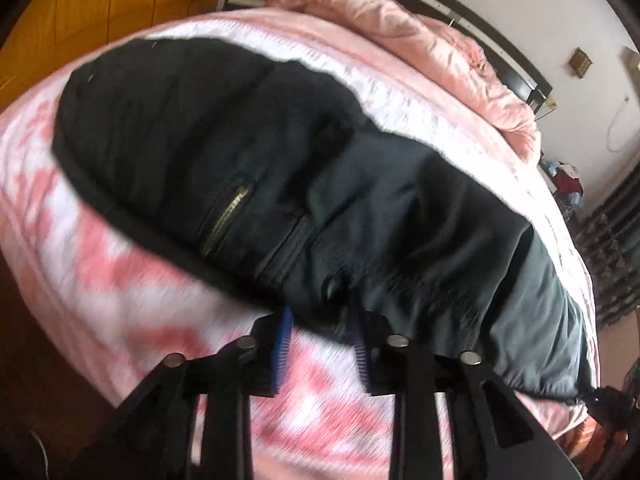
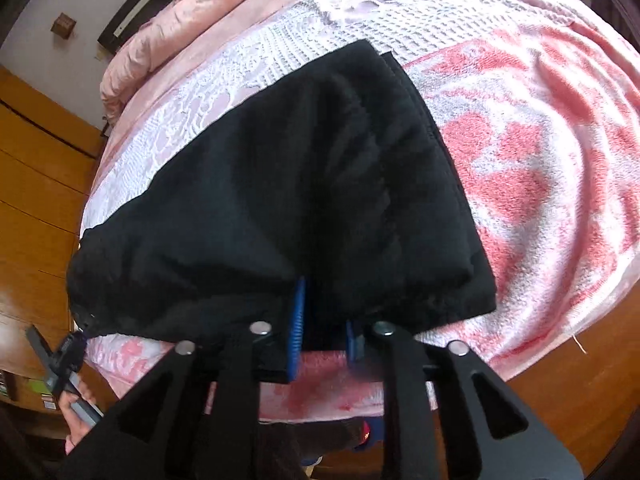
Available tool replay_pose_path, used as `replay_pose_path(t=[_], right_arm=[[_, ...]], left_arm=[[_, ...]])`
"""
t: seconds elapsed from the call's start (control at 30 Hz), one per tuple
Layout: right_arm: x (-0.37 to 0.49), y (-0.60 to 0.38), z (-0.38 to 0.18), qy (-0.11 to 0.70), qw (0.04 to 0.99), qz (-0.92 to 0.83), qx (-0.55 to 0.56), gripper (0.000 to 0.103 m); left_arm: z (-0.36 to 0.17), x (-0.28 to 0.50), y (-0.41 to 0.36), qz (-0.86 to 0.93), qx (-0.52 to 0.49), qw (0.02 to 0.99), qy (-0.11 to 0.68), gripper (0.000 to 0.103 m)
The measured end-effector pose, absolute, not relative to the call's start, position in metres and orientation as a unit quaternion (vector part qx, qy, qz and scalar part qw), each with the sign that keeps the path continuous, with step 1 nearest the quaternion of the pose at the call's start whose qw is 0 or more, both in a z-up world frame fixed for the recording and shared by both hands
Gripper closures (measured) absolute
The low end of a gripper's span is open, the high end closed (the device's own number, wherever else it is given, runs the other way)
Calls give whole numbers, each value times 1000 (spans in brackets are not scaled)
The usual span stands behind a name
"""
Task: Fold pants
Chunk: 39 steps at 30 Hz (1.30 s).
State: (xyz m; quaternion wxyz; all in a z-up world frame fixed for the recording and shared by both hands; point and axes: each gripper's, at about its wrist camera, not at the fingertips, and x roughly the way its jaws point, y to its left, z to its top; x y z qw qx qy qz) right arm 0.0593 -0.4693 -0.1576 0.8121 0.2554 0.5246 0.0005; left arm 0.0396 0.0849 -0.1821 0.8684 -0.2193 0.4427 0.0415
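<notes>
Left wrist view: black pants (image 1: pixel 280 160) lie on a pink-and-white towel (image 1: pixel 120 280) spread over the bed (image 1: pixel 500 160), waistband end and brass zip pocket (image 1: pixel 226 216) facing the camera. Grey lining shows at the right end. Left gripper (image 1: pixel 320 320) sits at the near edge of the pants; fingers narrowly apart, blue pads (image 1: pixel 280 352) visible. Left pad is over bare towel, right finger tip touches or tucks under the cloth edge. Nothing pinched as far as I can tell. Frame is motion-blurred. Pink quilt (image 1: pixel 420 52) is bunched at the headboard, well apart from the pants.

Right wrist view: pants (image 2: pixel 300 184) already doubled, a neat folded stack with a squared far corner, lying across the towel (image 2: pixel 540 160). Right gripper (image 2: pixel 322 320) at the near hem; fingers part-open, a fold of cloth lies between the pads (image 2: pixel 297 320) but a gap shows, so not clamped. A hand (image 2: pixel 76 412) holding the other gripper shows at lower left, by the pants' left end.

Step, judged: a fold just laid down, both grippers loosened at the near edge. Next move likely calls for backing both out without dragging cloth, then re-pinching one short end through all layers and carrying it over to the other end, keeping edges lined up.
</notes>
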Motion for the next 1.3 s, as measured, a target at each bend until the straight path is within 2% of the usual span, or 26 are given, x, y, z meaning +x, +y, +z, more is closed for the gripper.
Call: replay_pose_path(t=[0.03, 0.1, 0.2, 0.3, 0.4, 0.57, 0.67, 0.8, 0.9, 0.97, 1.0, 1.1, 1.17, 1.2, 1.23, 1.3], right_arm=[[56, -474, -153, 522, 812, -9, 259, 72], [50, -484, -148, 523, 807, -34, 273, 61], [38, -509, -131, 503, 804, -99, 300, 58], [45, -499, -101, 473, 836, -111, 254, 58], [88, -441, -72, 467, 860, -10, 205, 58], [169, -297, -54, 479, 860, 150, 89, 58], [221, -198, -61, 499, 833, 238, 23, 58], [268, -96, -81, 537, 781, 320, -8, 58], [297, -28, -101, 567, 744, 352, -32, 59], [311, 8, -112, 580, 733, 351, -49, 53], [320, 23, -119, 586, 731, 346, -61, 46], [321, 41, -135, 595, 724, 335, -96, 43], [321, 54, -149, 603, 716, 326, -133, 57], [320, 59, -153, 605, 711, 325, -151, 69], [315, 62, -156, 597, 714, 323, -173, 85], [312, 65, -153, 584, 715, 332, -192, 98]], left_arm=[[-181, 34, 86, 44, -217, 868, 444, 70], [-174, 24, 91, 58, -208, 871, 442, 61], [-152, 16, 106, 71, -198, 886, 414, 58], [-126, 29, 110, 68, -172, 903, 387, 56], [-120, 55, 110, 65, -167, 904, 387, 46], [-142, 82, 115, 80, -147, 894, 416, 46], [-156, 79, 125, 86, -153, 890, 421, 45], [-166, 69, 133, 87, -152, 891, 420, 38], [-172, 61, 138, 84, -152, 891, 419, 37], [-174, 58, 141, 82, -156, 892, 417, 37], [-175, 57, 141, 82, -157, 892, 416, 36], [-178, 55, 140, 82, -153, 894, 414, 35], [-180, 55, 140, 80, -151, 894, 414, 34], [-181, 56, 140, 79, -152, 894, 414, 33], [-181, 56, 140, 79, -154, 894, 414, 33], [-183, 57, 141, 78, -155, 894, 414, 33]])
